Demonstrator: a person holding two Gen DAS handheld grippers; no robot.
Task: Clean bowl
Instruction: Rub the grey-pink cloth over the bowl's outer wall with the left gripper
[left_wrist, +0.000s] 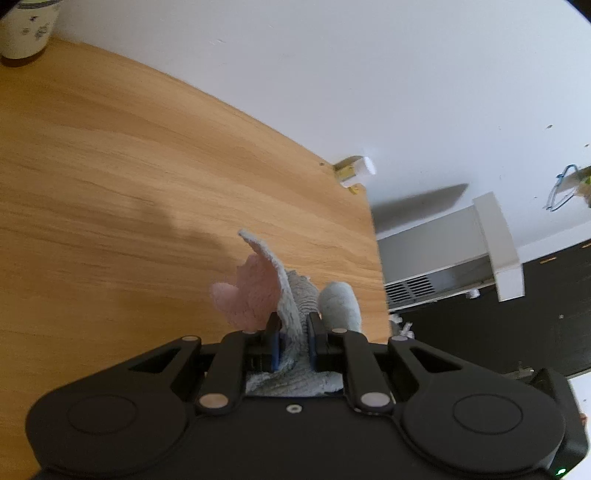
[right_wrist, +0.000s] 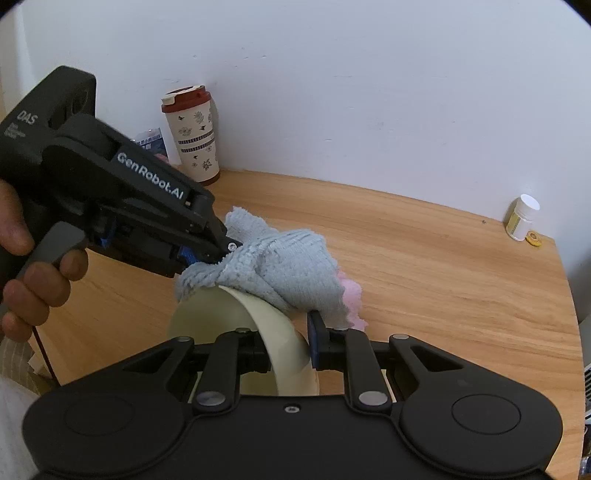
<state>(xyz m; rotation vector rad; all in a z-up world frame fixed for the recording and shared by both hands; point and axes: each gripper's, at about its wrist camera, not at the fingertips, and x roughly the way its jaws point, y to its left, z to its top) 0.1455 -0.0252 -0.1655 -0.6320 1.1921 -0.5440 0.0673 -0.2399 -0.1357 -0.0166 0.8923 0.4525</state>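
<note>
Nearest, the right gripper (right_wrist: 290, 343) is clamped on the rim of the cream bowl (right_wrist: 221, 314), held tilted above the desk (right_wrist: 443, 266). The left gripper (right_wrist: 225, 247) pinches a grey cloth (right_wrist: 291, 266) (pink underneath) draped over the bowl's edge. A lidded cup (right_wrist: 192, 136) stands at the desk's far edge, a pill bottle (right_wrist: 522, 218) near its far right corner.

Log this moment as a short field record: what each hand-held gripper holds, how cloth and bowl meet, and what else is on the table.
left hand-held gripper: shut on the cloth
right hand-held gripper: shut on the bowl rim
cloth: grey-blue with pink side, draped over the bowl's upper edge
bowl: cream, tilted on edge
table: wood
other items: lidded cup, small white bottle
</note>
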